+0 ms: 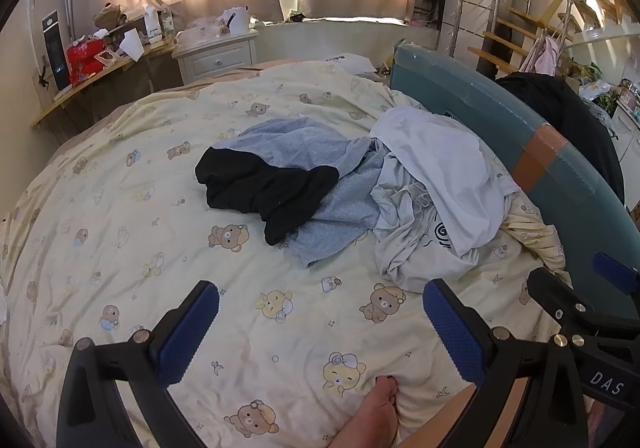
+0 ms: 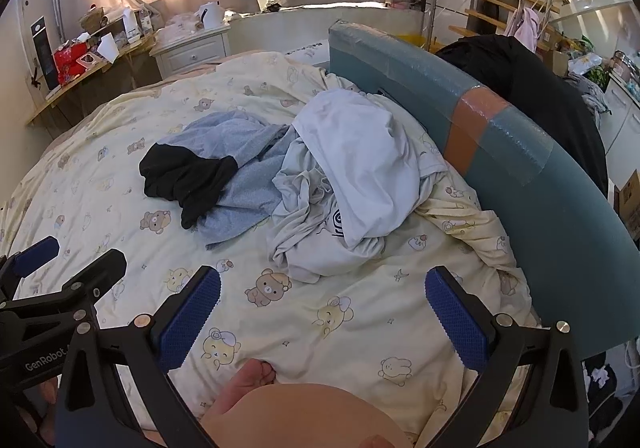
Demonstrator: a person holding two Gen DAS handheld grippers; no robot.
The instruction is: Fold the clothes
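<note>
A heap of clothes lies on the round bed: a black garment [image 1: 264,188] [image 2: 188,176] on the left, a blue-grey garment [image 1: 320,176] [image 2: 240,168] under it, and white garments [image 1: 436,184] [image 2: 352,168] on the right by the headboard. My left gripper [image 1: 320,328] is open and empty, held above the bear-print cover [image 1: 160,248] short of the heap. My right gripper [image 2: 322,318] is open and empty too, just in front of the white garments. The right gripper also shows in the left wrist view [image 1: 576,288], and the left gripper in the right wrist view [image 2: 72,268].
A curved teal headboard [image 1: 520,136] [image 2: 500,128] borders the bed on the right, with a black garment draped behind it. A white nightstand [image 1: 218,56] and a cluttered shelf [image 1: 100,64] stand beyond the bed at the left. My bare foot [image 1: 376,408] rests on the cover below the grippers.
</note>
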